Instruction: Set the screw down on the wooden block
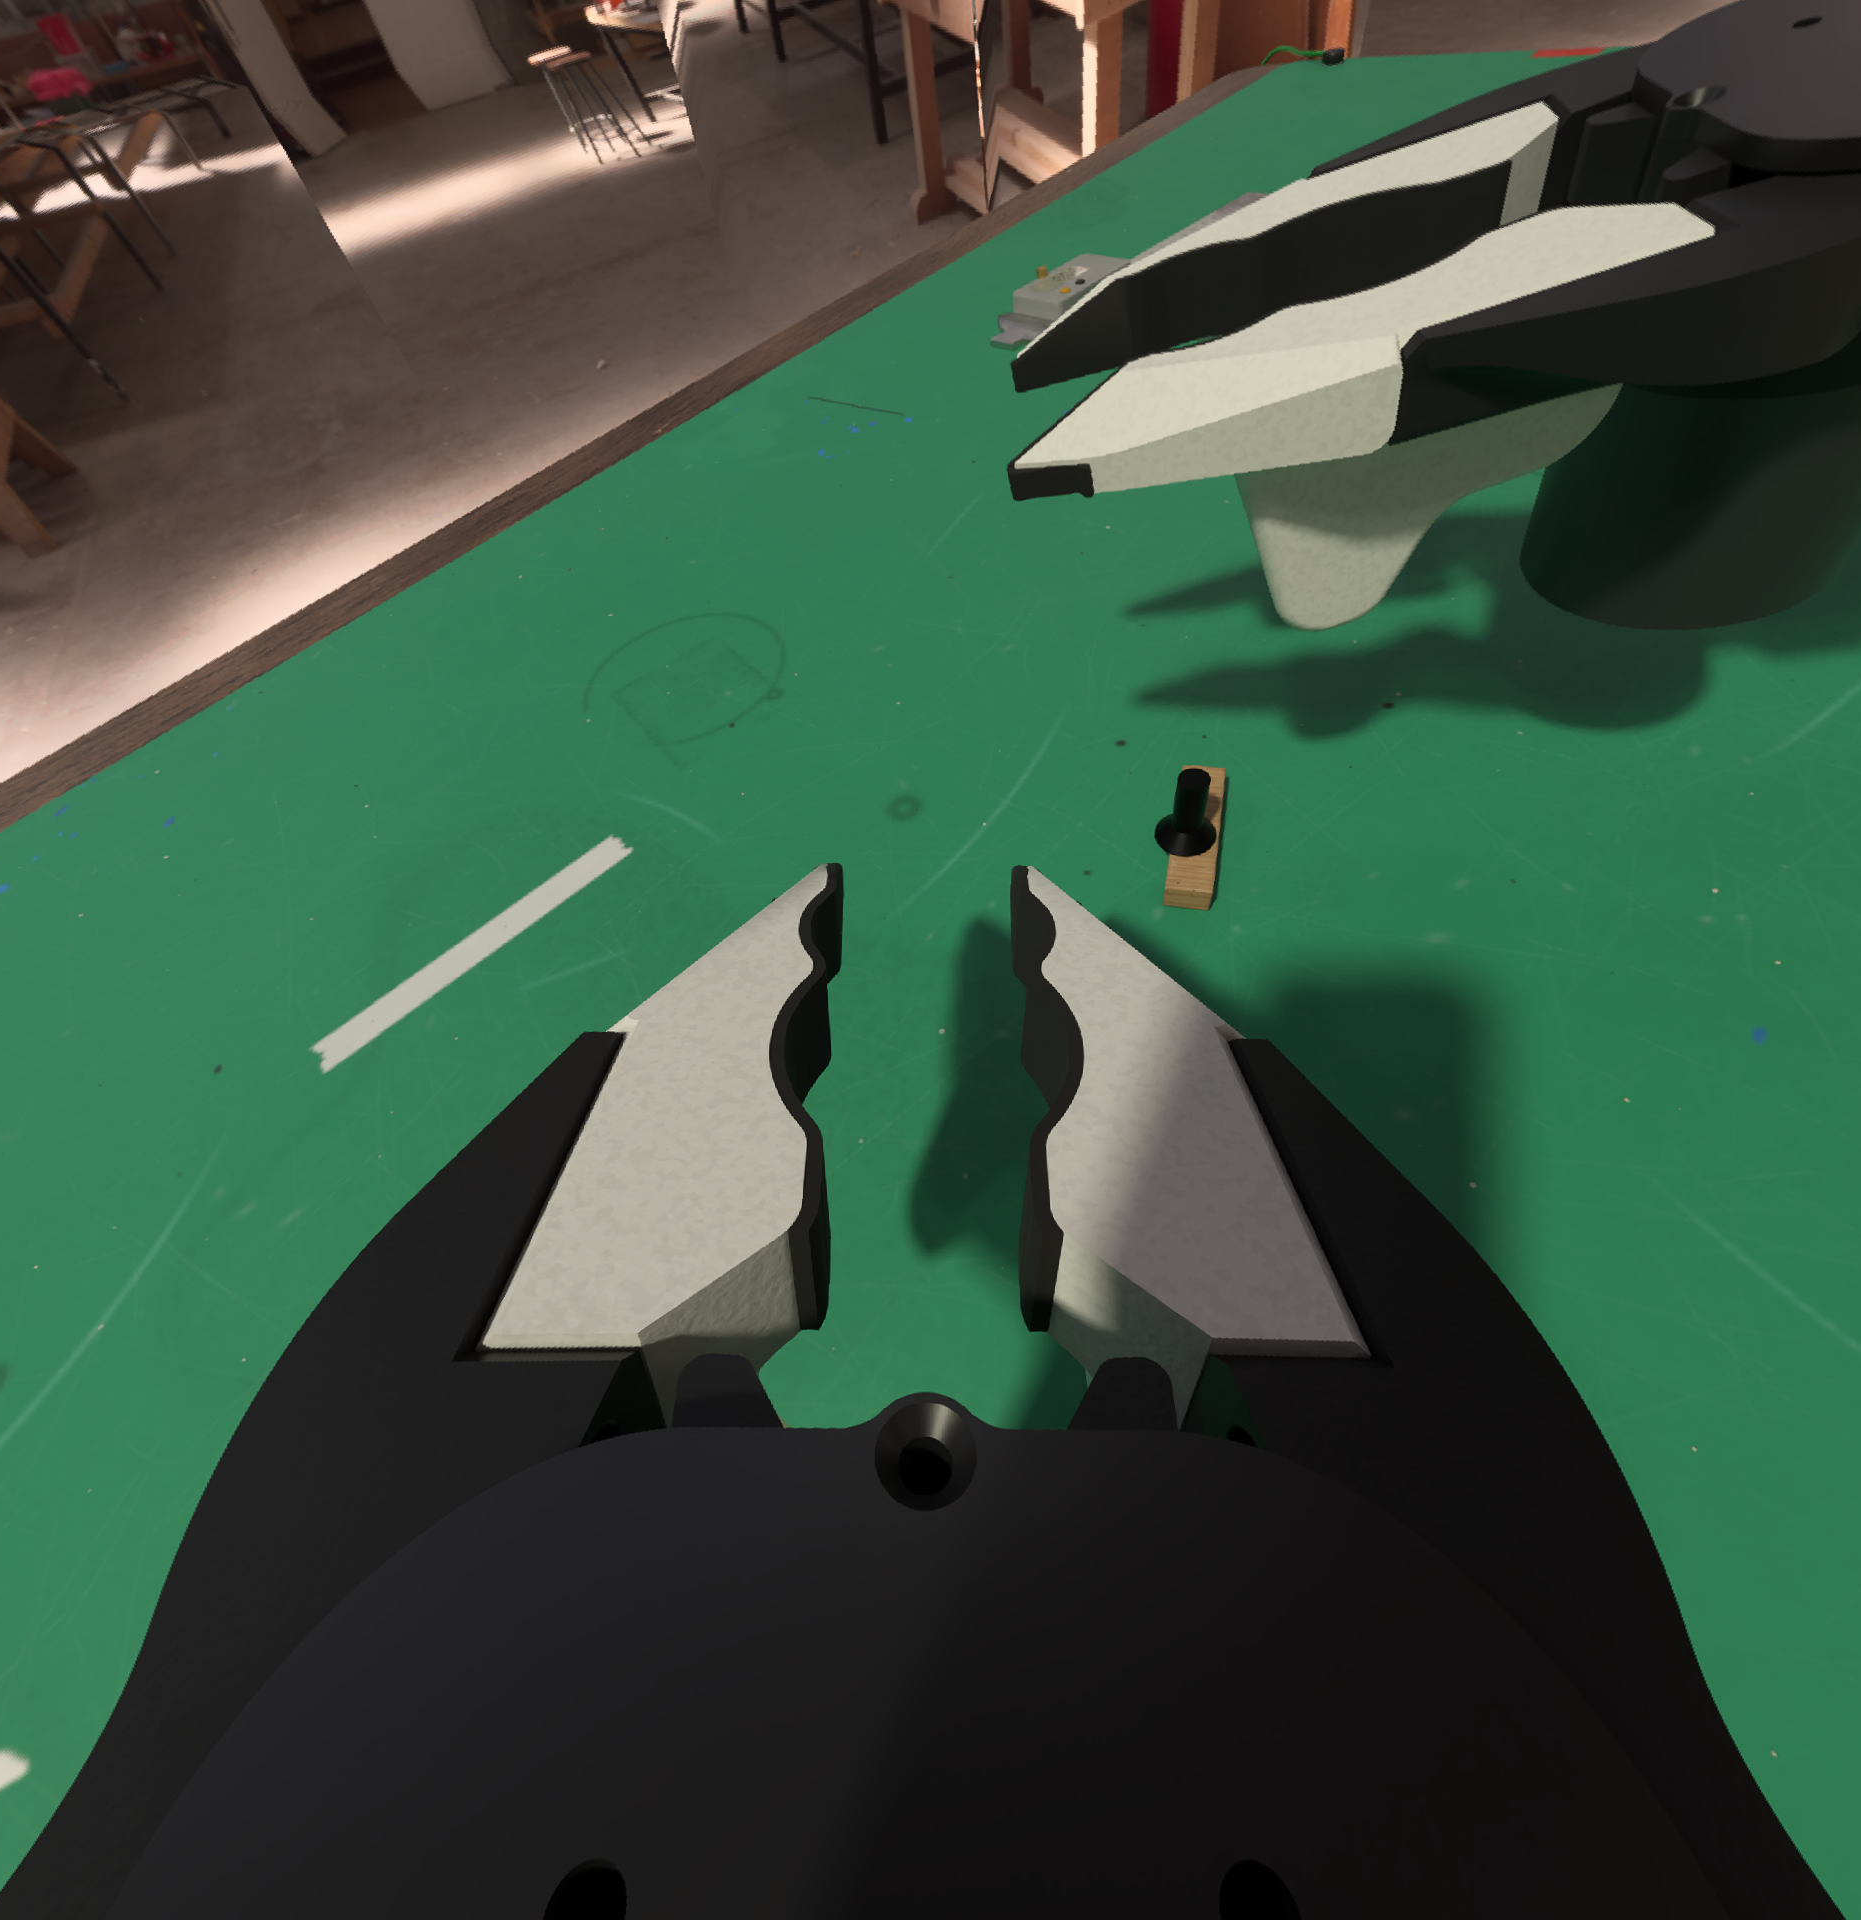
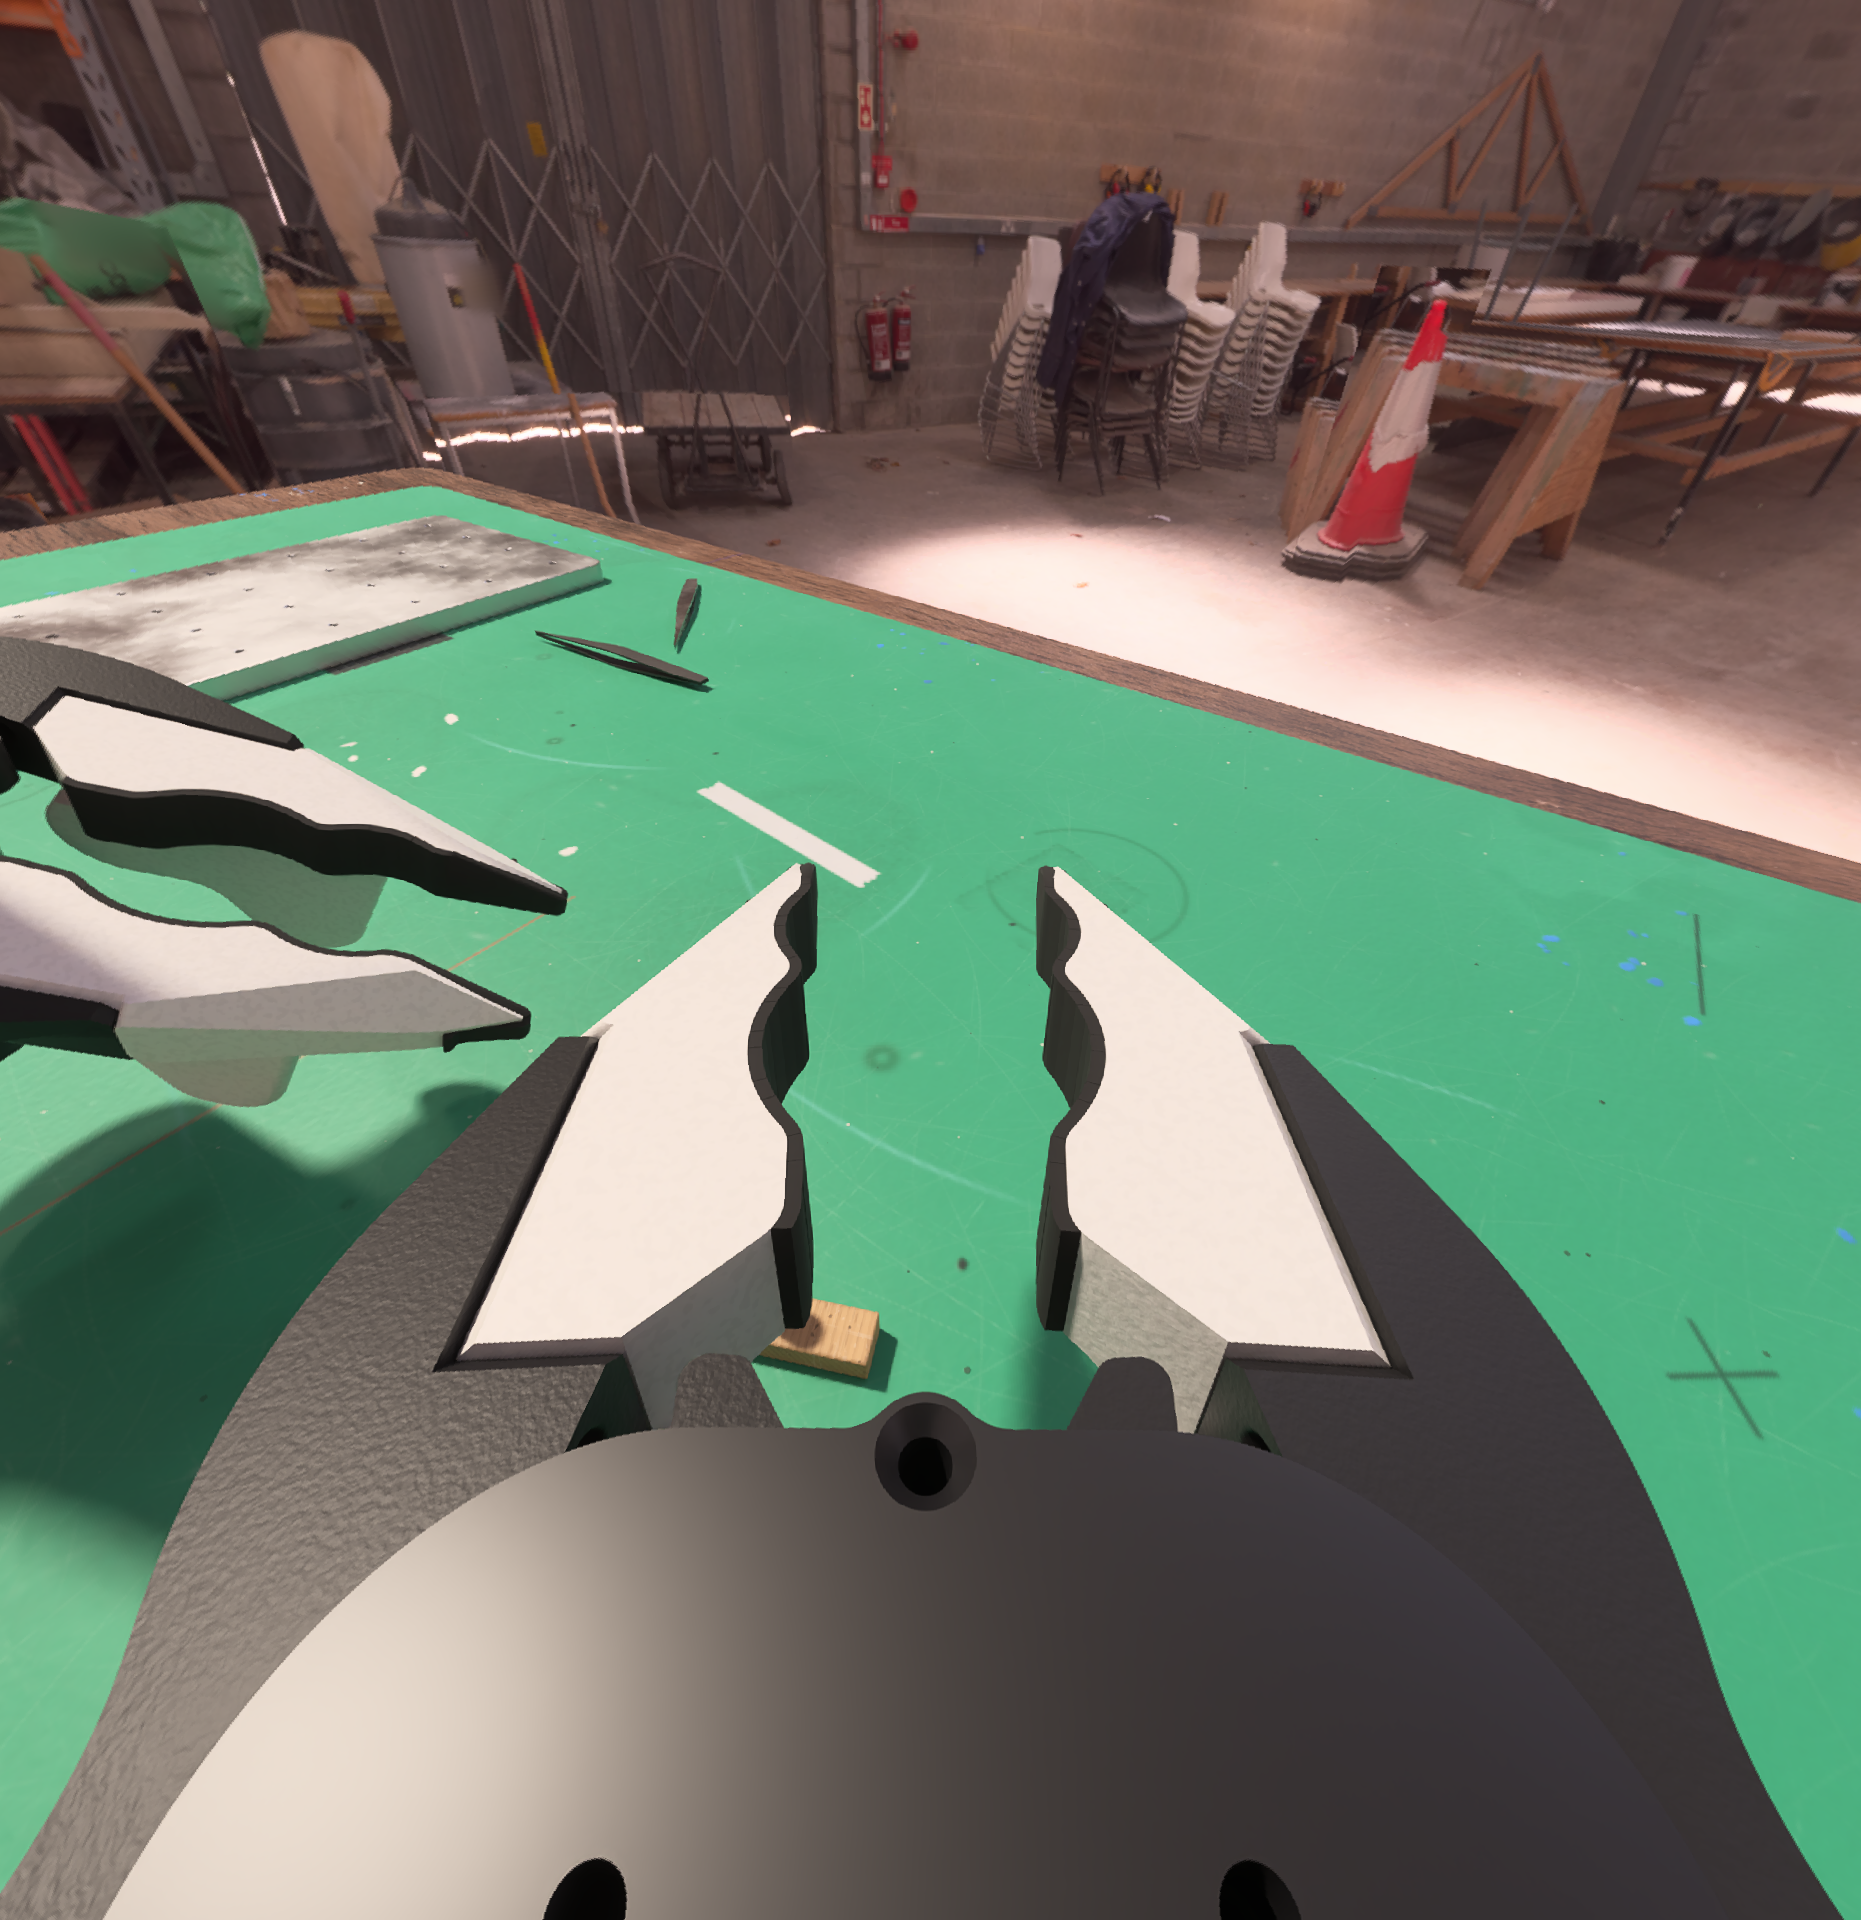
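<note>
On the green-topped bench with its wooden edge, we see both grippers hanging above the surface with nothing in them. Our left gripper fills the near part of its own view, its jaws released with a clear gap of bare bench between them. Our right gripper likewise has its jaws spread and empty; from the left wrist view it sits far and to the right.

At the far left in the right wrist view lies a flat grey perforated metal plate, and near it a pair of slim dark tweezers. A strip of white tape lies left of the left gripper.

The small pale wooden block lies flat, just right of the left gripper's tips. The short black flat-headed screw lies on its side on top of the block, touching it, so we judge the placing done.

We would expect the screw to be light, stiff and smooth, liable to roll; the shank is the place to pinch it.
</note>
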Tool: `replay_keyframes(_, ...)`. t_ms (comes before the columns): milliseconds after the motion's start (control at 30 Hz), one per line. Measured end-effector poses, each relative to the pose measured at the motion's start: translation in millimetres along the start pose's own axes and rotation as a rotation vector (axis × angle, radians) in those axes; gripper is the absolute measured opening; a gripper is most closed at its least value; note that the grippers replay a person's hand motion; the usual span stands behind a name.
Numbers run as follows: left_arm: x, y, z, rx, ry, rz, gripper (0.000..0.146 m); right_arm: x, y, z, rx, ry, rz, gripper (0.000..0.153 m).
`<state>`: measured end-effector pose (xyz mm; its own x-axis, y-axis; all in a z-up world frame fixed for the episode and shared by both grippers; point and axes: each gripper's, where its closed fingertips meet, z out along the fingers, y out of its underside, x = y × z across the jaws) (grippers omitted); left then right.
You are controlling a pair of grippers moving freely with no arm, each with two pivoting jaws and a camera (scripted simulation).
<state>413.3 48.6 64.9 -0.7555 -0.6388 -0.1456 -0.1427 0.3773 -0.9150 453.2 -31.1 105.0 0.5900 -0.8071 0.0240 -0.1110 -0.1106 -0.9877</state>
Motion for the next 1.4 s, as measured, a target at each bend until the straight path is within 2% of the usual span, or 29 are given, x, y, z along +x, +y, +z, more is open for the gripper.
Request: replay_keyframes(1400, 1.6, 1.6, 1.0, -0.002, -0.007, 0.030, 0.031, -3.4, 0.7, 0.2, -0.008, -0.004, -0.019, 0.040)
